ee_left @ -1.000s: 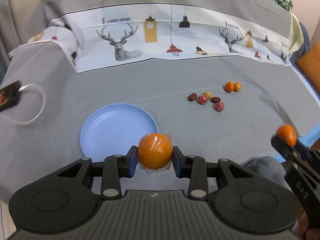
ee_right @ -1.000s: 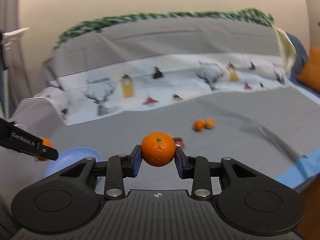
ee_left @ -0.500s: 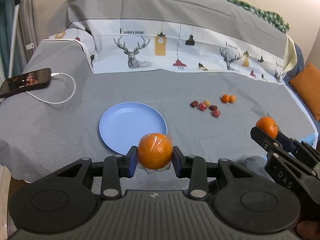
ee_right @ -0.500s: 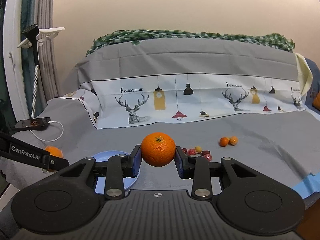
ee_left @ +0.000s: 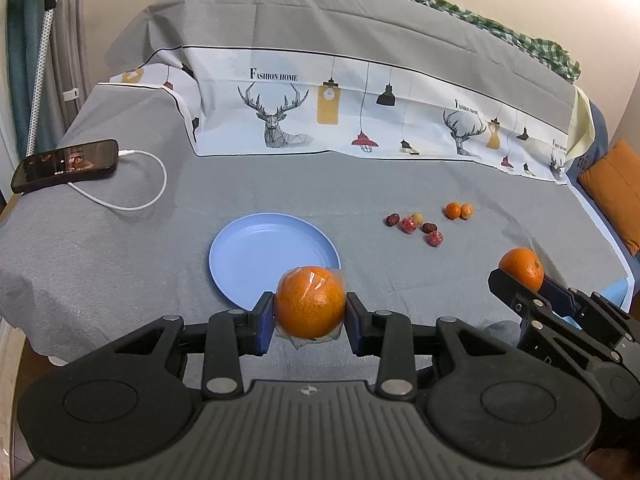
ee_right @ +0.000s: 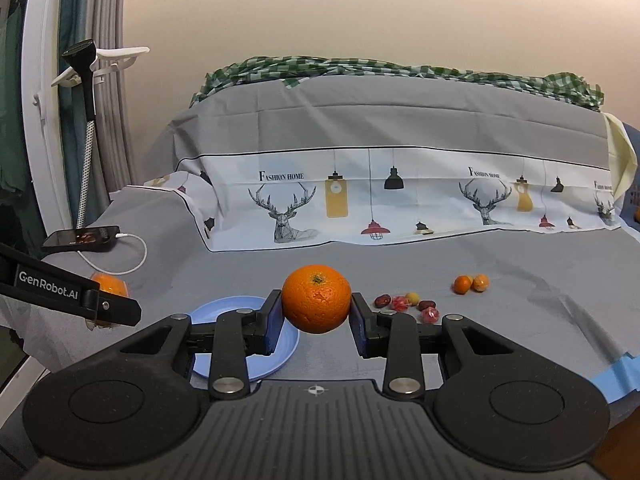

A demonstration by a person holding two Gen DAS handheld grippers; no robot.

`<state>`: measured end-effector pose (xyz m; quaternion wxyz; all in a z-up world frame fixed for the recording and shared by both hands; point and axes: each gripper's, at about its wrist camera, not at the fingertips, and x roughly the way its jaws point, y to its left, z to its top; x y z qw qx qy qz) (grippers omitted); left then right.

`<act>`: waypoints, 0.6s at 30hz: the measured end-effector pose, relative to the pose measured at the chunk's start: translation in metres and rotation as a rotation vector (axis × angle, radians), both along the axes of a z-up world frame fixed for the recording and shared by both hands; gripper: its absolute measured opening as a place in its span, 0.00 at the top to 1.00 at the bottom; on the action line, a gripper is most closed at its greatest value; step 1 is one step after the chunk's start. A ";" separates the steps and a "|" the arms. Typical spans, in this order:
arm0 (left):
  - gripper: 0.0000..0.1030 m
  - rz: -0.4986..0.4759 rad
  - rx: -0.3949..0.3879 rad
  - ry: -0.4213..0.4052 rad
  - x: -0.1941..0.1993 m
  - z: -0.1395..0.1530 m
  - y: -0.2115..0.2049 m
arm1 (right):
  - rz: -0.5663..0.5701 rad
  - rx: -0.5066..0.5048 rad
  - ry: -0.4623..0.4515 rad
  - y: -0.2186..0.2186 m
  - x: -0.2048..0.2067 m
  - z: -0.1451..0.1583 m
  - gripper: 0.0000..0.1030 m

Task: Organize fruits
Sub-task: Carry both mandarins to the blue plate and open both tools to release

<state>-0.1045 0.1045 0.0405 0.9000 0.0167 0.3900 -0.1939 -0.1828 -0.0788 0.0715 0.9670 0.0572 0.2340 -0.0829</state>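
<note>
My left gripper is shut on a plastic-wrapped orange, held above the near edge of the light blue plate. My right gripper is shut on a bare orange, to the right of the plate. That bare orange also shows at the right of the left wrist view, and the wrapped orange at the left of the right wrist view. Two small oranges and several small red and brown fruits lie on the grey cloth beyond.
A phone with a white cable lies at the far left of the cloth-covered surface. A printed deer cloth drapes the raised back. An orange cushion sits at far right. Blue tape marks the near right edge.
Both grippers drew back and rose with their oranges, so more of the surface, the phone and the back wall came into view. Over the last half second they barely moved.
</note>
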 end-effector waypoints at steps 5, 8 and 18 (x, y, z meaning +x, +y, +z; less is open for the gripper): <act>0.61 0.000 0.011 0.011 0.006 -0.003 -0.004 | -0.009 0.017 0.016 -0.002 0.005 -0.005 0.65; 0.61 0.004 0.007 0.013 0.008 -0.003 -0.003 | -0.008 0.021 0.020 -0.004 0.007 -0.007 0.65; 0.61 0.015 0.018 0.053 0.024 -0.013 -0.008 | -0.008 0.041 0.061 -0.008 0.020 -0.018 0.65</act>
